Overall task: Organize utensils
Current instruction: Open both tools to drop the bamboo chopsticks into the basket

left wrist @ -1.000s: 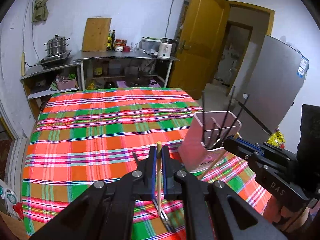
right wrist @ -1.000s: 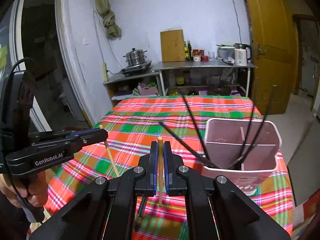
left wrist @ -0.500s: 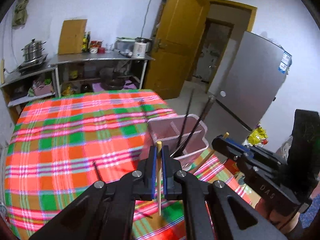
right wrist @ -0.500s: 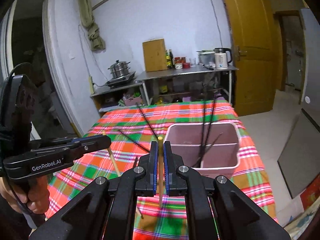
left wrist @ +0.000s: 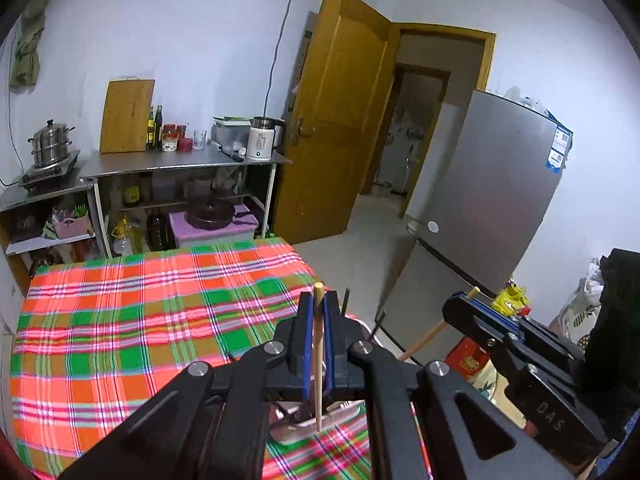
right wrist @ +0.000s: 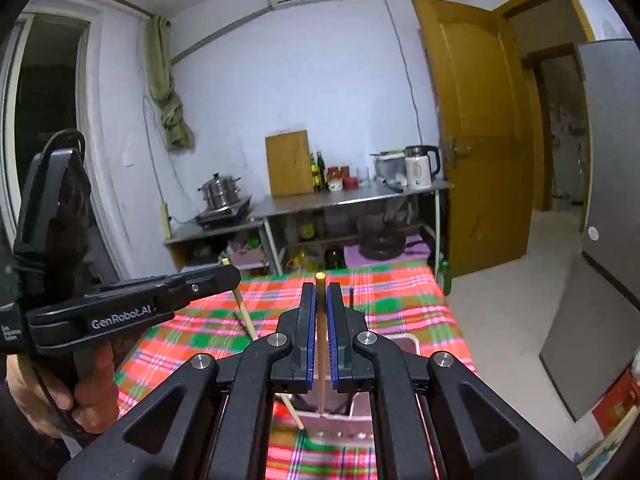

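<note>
2 slim, round wooden chopsticks, 1 clamped upright in each closed gripper: left gripper [left wrist: 316,320] on the left chopstick [left wrist: 318,364], right gripper [right wrist: 320,312] on the right chopstick [right wrist: 321,352], both above the pink plastic holder [right wrist: 404,342] on the plaid tablecloth [left wrist: 120,320].

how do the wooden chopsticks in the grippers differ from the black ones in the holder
The wooden chopsticks are pale and each is clamped upright in a shut gripper, left gripper and right gripper. The black chopsticks are dark, stand loose in the pink holder, and are mostly hidden, only tips showing. Both kinds are thin sticks.
</note>
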`<state>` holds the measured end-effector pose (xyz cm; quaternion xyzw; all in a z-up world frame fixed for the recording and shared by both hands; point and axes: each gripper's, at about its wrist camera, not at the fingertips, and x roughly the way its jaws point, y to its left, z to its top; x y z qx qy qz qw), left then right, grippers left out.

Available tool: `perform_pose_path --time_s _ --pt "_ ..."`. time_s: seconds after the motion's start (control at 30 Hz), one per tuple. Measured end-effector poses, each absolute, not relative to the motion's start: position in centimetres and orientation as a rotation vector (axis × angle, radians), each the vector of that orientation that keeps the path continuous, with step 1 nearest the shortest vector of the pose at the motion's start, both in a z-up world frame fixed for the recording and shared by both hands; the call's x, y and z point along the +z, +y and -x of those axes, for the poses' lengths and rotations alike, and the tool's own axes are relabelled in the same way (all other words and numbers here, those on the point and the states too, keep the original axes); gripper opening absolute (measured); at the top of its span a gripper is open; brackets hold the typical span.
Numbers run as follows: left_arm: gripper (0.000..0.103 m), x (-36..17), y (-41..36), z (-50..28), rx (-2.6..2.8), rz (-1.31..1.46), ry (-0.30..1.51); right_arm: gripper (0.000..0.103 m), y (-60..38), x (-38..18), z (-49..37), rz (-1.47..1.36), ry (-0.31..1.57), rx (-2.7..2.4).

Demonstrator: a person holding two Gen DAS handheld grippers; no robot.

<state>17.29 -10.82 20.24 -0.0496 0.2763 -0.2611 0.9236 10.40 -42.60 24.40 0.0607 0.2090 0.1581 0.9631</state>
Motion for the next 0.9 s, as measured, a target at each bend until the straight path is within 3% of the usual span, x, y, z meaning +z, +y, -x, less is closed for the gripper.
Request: perform_pose_path --time_s 0.73,0.9 --pt "0.007 13.8 -12.5 -19.7 -0.496 0.048 0.660 0.005 -42.6 16.5 -13.5 -0.145 0.587 0.307" --pt "0.022 14.0 -12.2 -18.9 -0.496 0.042 0.649 0.006 -42.2 15.3 -13.7 -0.132 0.633 0.311"
